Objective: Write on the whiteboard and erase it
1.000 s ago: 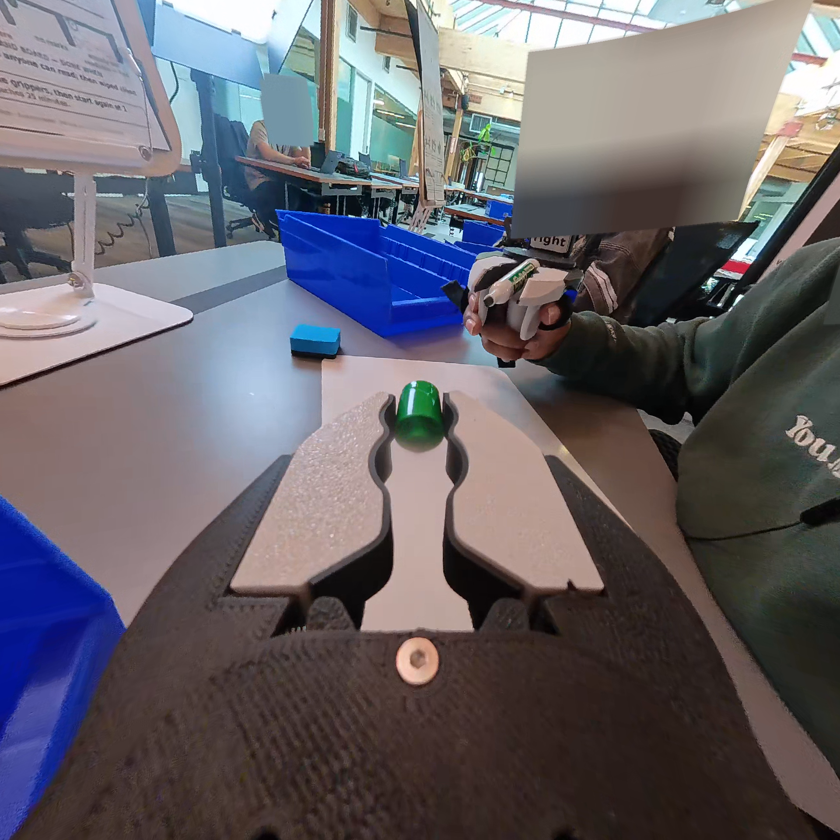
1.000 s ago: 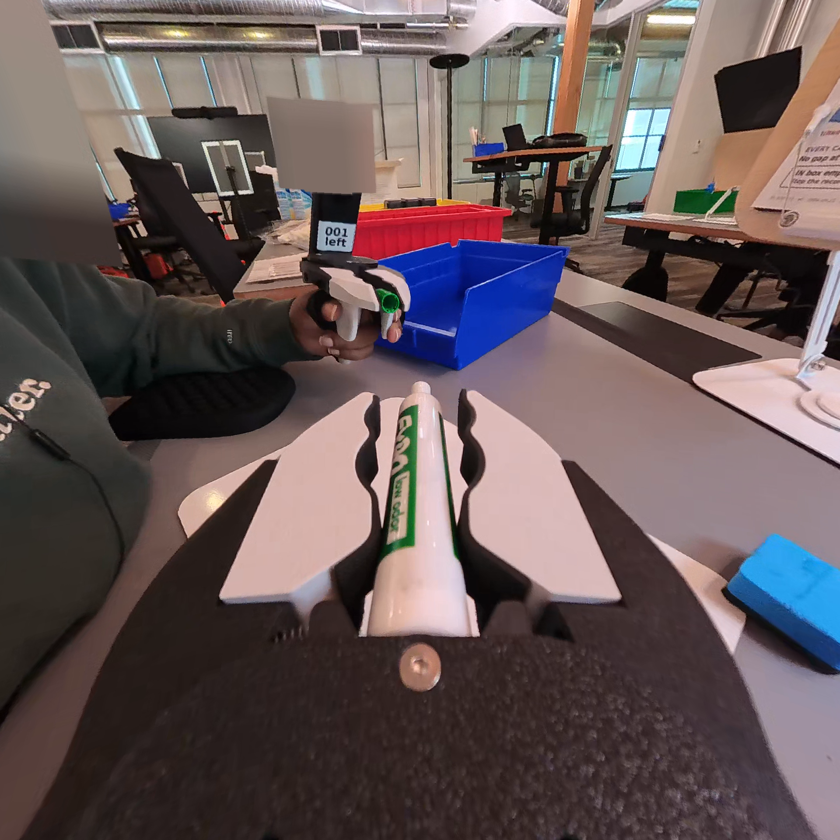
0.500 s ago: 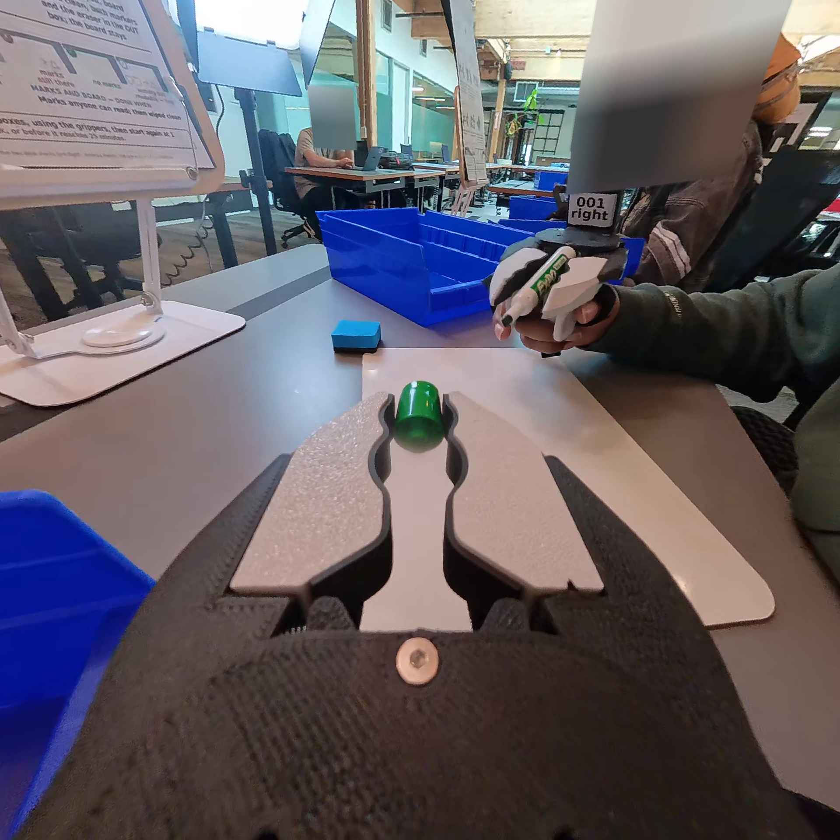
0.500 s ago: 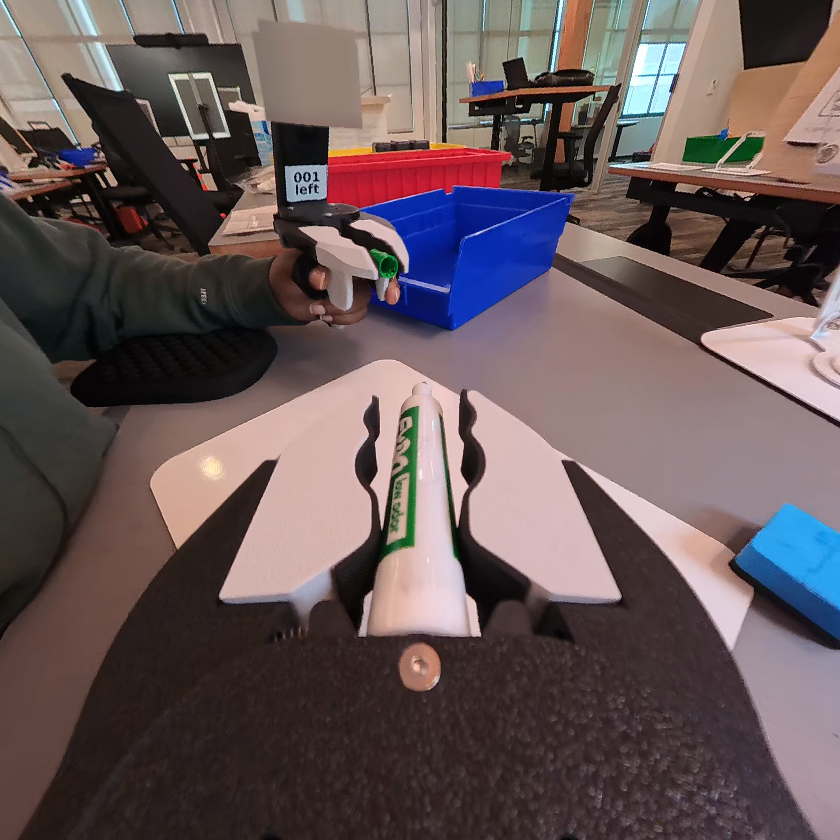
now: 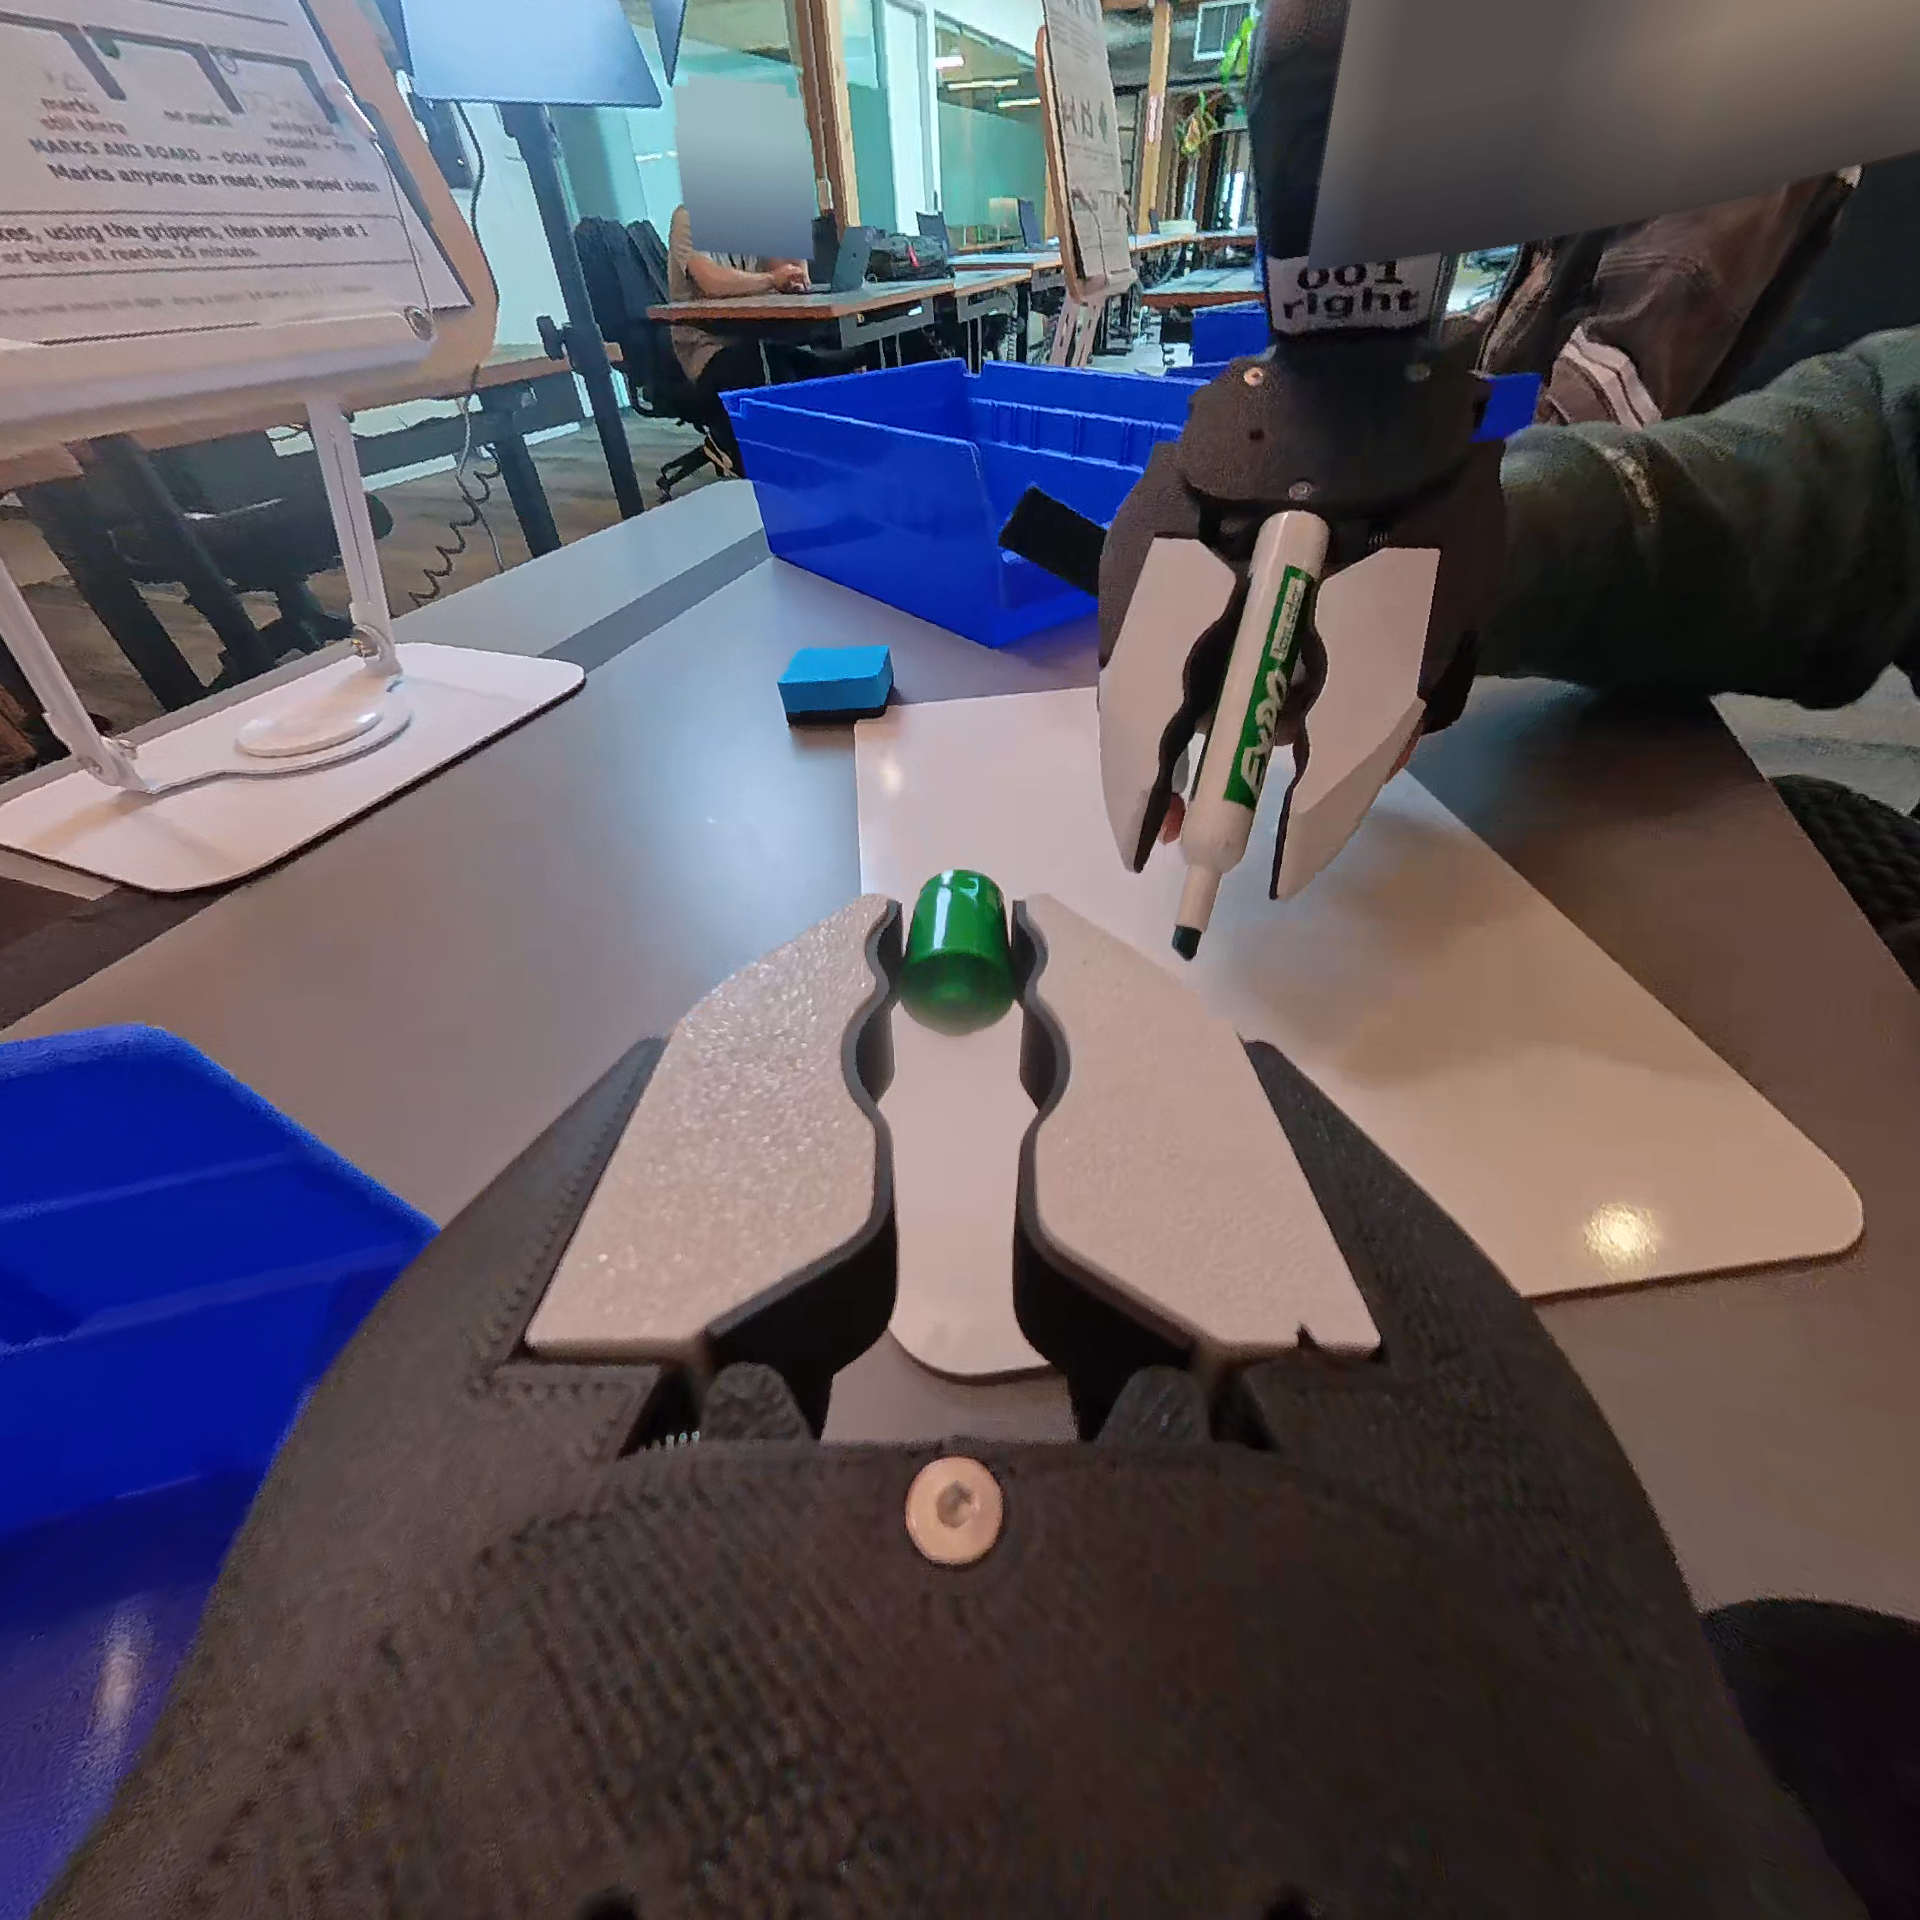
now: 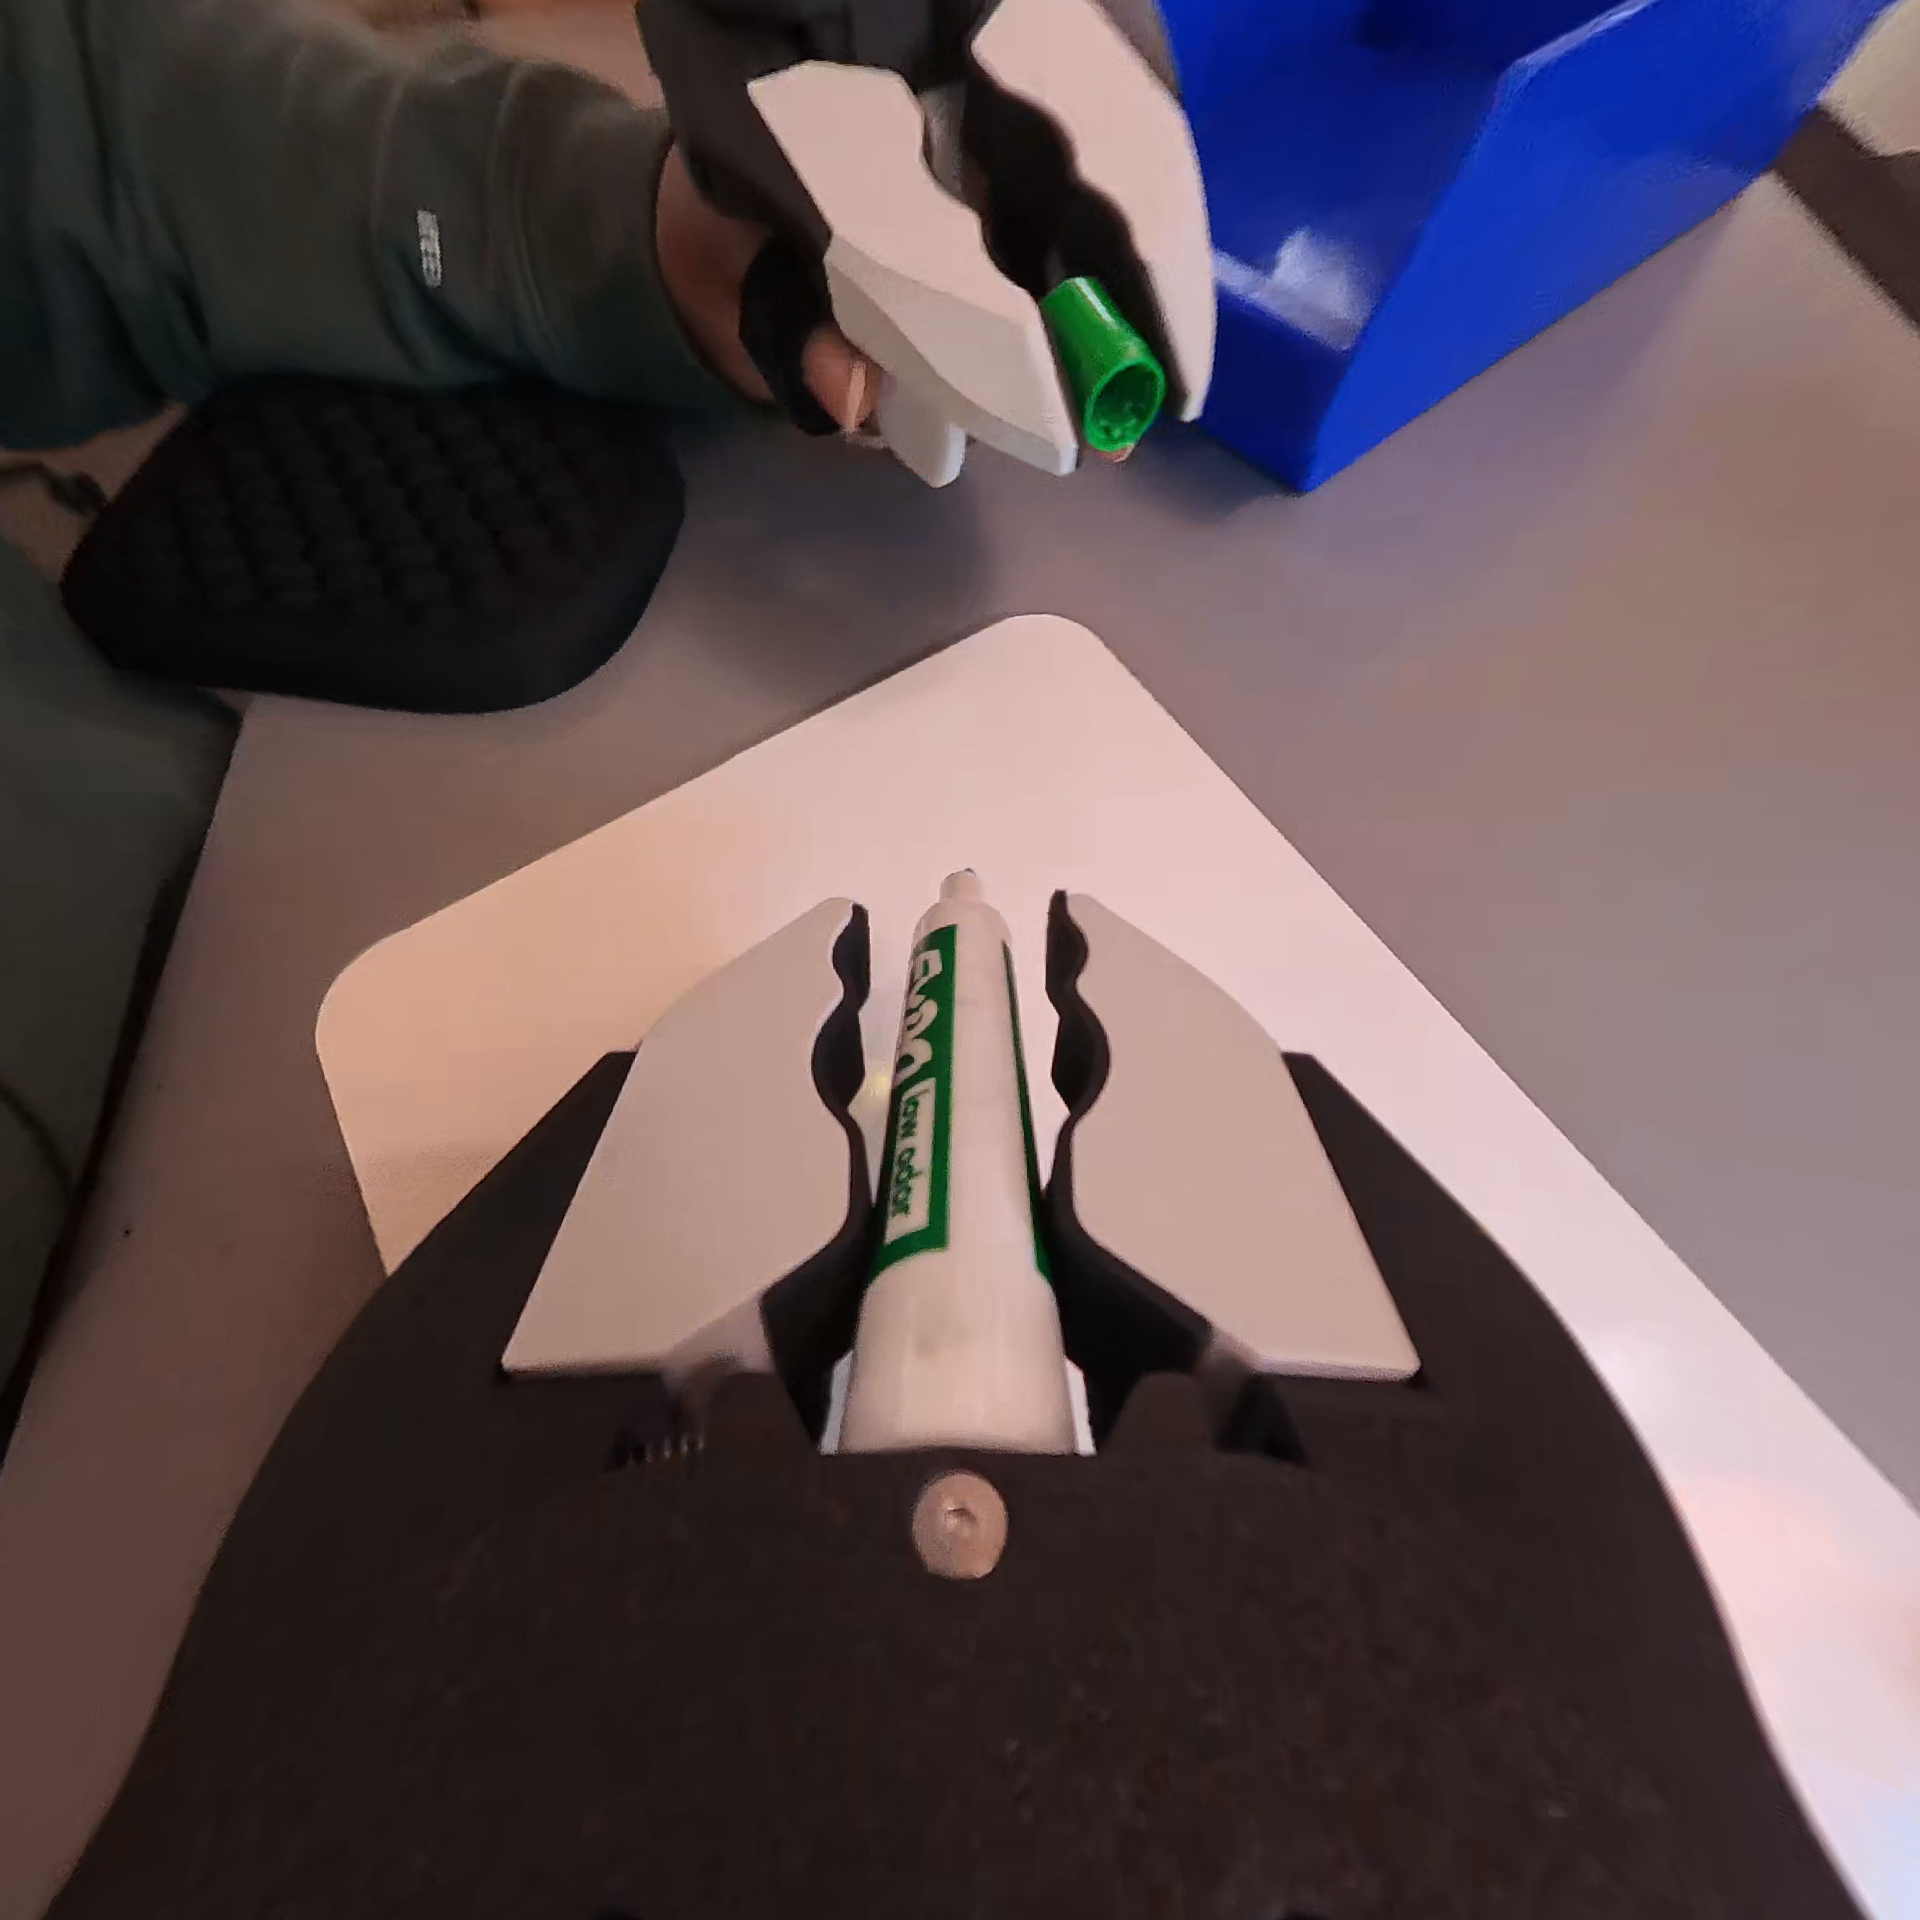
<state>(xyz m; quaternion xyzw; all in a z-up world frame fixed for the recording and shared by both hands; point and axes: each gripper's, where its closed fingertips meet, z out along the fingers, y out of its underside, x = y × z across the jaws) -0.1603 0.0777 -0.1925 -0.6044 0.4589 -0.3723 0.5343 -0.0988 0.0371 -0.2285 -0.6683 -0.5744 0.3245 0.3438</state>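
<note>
Over the near end of the whiteboard (image 5: 1403,1060), flat on the grey table (image 5: 520,935): right gripper (image 5: 1210,883) tipped nose-down, jaws clamped on the barrel of a green dry-erase marker (image 5: 1252,717). Marker lies lengthwise between the two fingers, butt end back at the gripper body, uncapped nib (image 5: 1187,940) sticking out past the fingertips. Nib looks just above the board or barely on it; cannot tell which. No ink marks visible on the board.

Left gripper (image 5: 956,925) sits at the board's near edge, jaws closed on the green marker cap (image 5: 954,966), pinched at the very tips. In the right wrist view the cap's open mouth (image 6: 1117,400) faces toward the marker.

Step in hand, as I read it: cap is off, writing stroke about to begin. Next move calls for lowering the nib the last bit to the surface, light pressure, then dragging across the open white area while keeping the barrel from slipping in the grip.

Blue eraser (image 5: 836,683) on the table just beyond the board's far corner, untouched. Blue bin (image 5: 914,509) behind it, well clear.
</note>
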